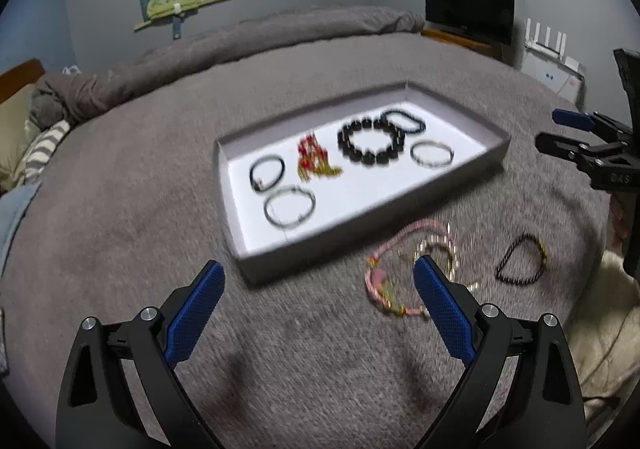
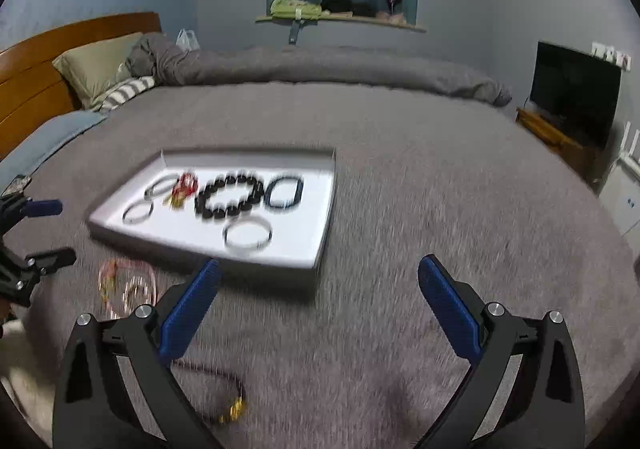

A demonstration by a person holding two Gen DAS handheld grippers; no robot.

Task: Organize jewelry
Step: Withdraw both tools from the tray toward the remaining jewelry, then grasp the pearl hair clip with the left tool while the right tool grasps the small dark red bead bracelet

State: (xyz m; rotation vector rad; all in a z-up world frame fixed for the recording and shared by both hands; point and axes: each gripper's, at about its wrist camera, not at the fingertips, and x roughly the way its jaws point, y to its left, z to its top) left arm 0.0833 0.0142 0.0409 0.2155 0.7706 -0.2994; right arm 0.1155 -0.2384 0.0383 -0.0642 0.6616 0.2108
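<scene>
Left wrist view: left hand-held gripper [image 1: 318,281] released, empty, above grey bed [image 1: 120,189]. Shallow white cardboard tray [image 1: 460,105] holding six pieces, chunky black bead bracelet [image 1: 370,141] included. Pink cord bracelet [image 1: 394,269] and dark twisted bracelet [image 1: 520,259] loose on bedding.

Right wrist view: right hand-held gripper [image 2: 318,277] released, empty. Dark twisted bracelet [image 2: 224,389] just below; likely next pickup, needing a low pinch.

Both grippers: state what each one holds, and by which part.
Nothing is held. The left gripper and right gripper are both open, empty.
</scene>
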